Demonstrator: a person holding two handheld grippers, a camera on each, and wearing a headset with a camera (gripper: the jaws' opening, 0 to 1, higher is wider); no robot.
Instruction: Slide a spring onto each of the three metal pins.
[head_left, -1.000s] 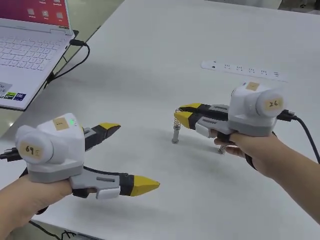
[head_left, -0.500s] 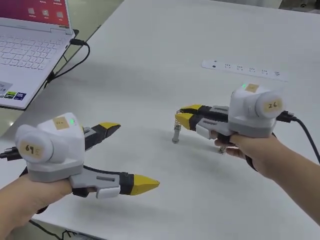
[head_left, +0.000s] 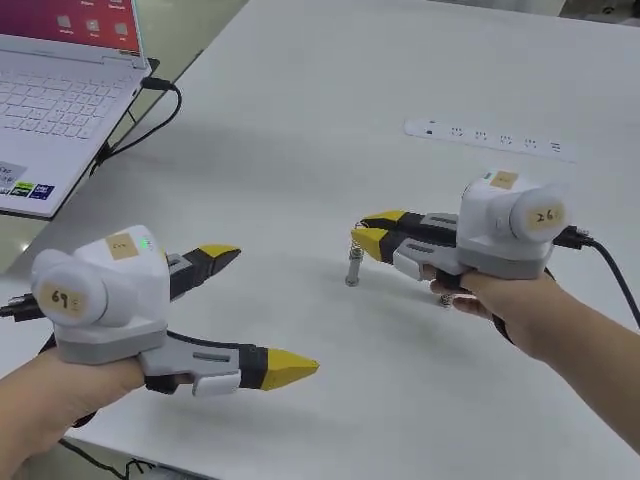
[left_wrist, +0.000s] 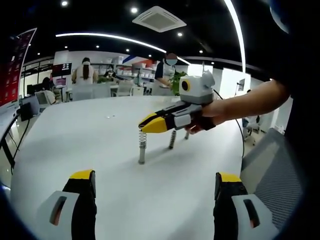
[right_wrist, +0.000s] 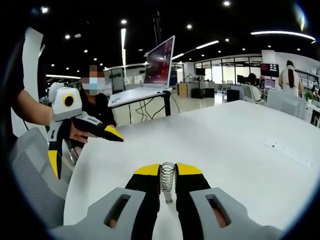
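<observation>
The surface (head_left: 300, 120) is carrying everything, and I am taking the front pin (head_left: 353, 268) as my marker. The laptop (head_left: 60, 70) is sitting well to the pin's left, its cable (head_left: 150, 120) trailing off its corner, and the strip (head_left: 490, 140) is lying beyond the pin; neither is crowding the work. My left gripper (head_left: 272, 312) is hovering on the near-left side of the pin, jaws released and gripping nothing. My right gripper (head_left: 365, 227) is reaching in from the pin's right, jaws clenched on the spring (right_wrist: 167, 182), which is sitting at the pin's top, its lowest coils apparently over the tip. A second pin (left_wrist: 172, 140) is standing just behind, under my right hand (head_left: 500, 300).

I am judging the risks this way. If I am tilting the spring, it could bind on the tip or topple the pin, which seems to be standing free. Letting go early could make it pop off. My hand could also knock the second pin.
</observation>
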